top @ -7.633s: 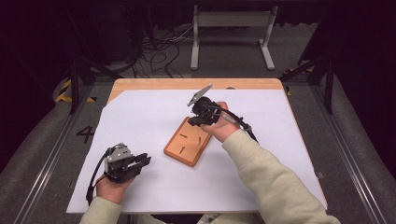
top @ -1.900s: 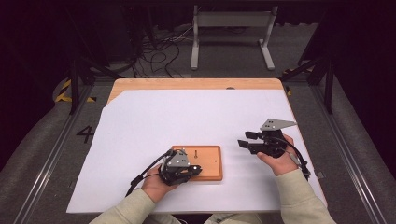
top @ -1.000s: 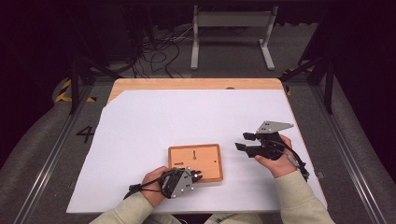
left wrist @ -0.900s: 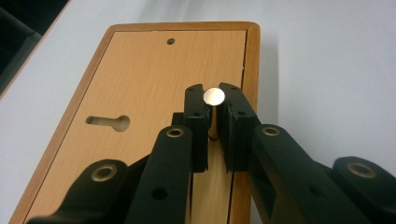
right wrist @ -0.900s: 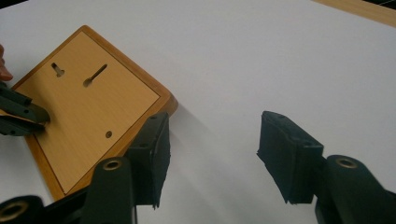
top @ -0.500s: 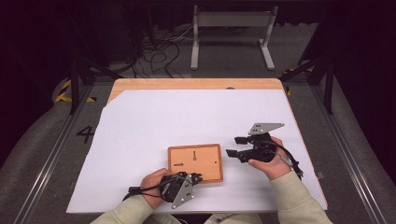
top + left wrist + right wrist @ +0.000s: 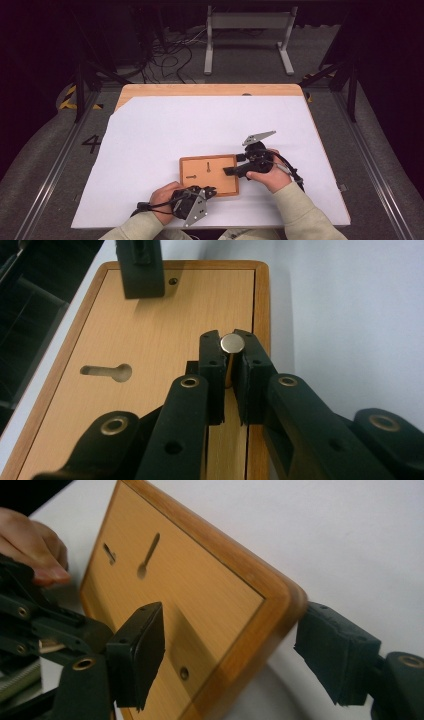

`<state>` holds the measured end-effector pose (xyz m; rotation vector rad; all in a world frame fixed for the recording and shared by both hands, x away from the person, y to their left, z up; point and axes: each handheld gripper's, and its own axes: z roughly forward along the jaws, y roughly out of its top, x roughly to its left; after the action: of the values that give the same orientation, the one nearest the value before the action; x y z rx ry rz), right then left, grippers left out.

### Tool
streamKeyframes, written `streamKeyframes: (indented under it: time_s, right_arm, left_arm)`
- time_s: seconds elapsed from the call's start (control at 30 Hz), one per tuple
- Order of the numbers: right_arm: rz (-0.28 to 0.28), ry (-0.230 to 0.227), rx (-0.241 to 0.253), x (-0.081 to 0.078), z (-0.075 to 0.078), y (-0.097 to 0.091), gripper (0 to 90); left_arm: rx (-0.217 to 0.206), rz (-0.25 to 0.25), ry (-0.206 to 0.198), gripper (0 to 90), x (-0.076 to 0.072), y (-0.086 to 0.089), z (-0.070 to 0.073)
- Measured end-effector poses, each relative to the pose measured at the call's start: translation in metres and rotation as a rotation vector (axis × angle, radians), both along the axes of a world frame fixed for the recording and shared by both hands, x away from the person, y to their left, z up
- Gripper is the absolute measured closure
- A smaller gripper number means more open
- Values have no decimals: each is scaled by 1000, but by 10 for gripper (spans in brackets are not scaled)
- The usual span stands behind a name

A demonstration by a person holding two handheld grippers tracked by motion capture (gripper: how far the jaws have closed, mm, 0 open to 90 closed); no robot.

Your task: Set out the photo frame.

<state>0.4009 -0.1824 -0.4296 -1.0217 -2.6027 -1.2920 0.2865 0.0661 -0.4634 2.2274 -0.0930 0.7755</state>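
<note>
While clamped in the left gripper (image 7: 229,371), metal pin (image 7: 232,343) above wooden board (image 7: 209,175), frame centre; right gripper (image 7: 227,655) spreading, astride board corner — could nudge board, spoiling pin alignment

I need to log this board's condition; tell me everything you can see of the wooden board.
The wooden board is a flat, light-wood rectangle with a darker raised rim and rounded corners, lying on the white sheet. Its face has two keyhole-shaped slots and a small hole near one corner. The right claw straddles one corner, jaws apart. The left claw hangs over the opposite edge, shut on a small metal pin.
</note>
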Motion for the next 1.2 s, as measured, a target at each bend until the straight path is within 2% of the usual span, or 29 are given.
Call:
streamKeyframes:
  time_s: [0.07, 0.2, 0.27, 0.37, 0.43, 0.5, 0.6, 0.63, 0.7, 0.73, 0.83, 0.87, 0.93, 0.97, 1.0, 1.03, 1.13, 1.2]
  right_arm:
    - [0, 43, 33, 4, -4, 3, 281]
    - [10, 113, 70, 9, -13, 8, 283]
    - [20, 124, 79, 9, -15, 10, 319]
    - [30, 123, 81, 10, -15, 11, 325]
    - [37, 128, 87, 10, -15, 10, 335]
    - [44, 136, 86, 11, -15, 9, 339]
    - [53, 127, 86, 11, -14, 8, 345]
    - [57, 123, 85, 10, -13, 8, 348]
    - [65, 113, 81, 9, -12, 8, 353]
    - [69, 107, 80, 9, -11, 7, 357]
    - [83, 88, 75, 6, -7, 7, 379]
    - [92, 78, 71, 5, -6, 6, 388]
    - [107, 65, 68, 2, -2, 5, 416]
    - [117, 51, 64, 1, 0, 4, 428]
    - [117, 51, 64, 1, 0, 4, 428]
    - [126, 37, 59, -1, 3, 4, 439]
    - [166, -16, 32, -9, 11, 3, 469]
    - [196, -50, 13, -14, 15, 2, 496]
  left_arm:
    - [2, 1, 0, 836, 0, 0, 0]
    - [6, 2, -2, 836, 0, 0, 1]
    - [0, 8, 9, 835, 1, 1, 1]
    - [0, 2, 14, 832, 2, 2, 1]
    - [-4, -6, 25, 791, 2, 2, 1]
    - [-9, -50, 92, 682, 5, 6, 3]
    - [-67, -75, 172, 547, 12, 15, 11]
    - [-67, -75, 172, 519, 12, 15, 11]
    - [-146, -77, 255, 484, 17, 28, 21]
    - [-206, -92, 298, 460, 19, 38, 28]
    - [-352, -100, 395, 447, 26, 60, 43]
    - [-387, -82, 402, 446, 28, 66, 47]
    - [-438, -42, 390, 444, 32, 78, 53]
    - [-456, -26, 382, 444, 34, 84, 55]
    - [-456, -26, 382, 444, 34, 84, 55]
    - [-484, 2, 372, 444, 36, 90, 57]
    - [-546, 55, 380, 444, 44, 107, 59]
    - [-565, 89, 387, 438, 48, 113, 58]
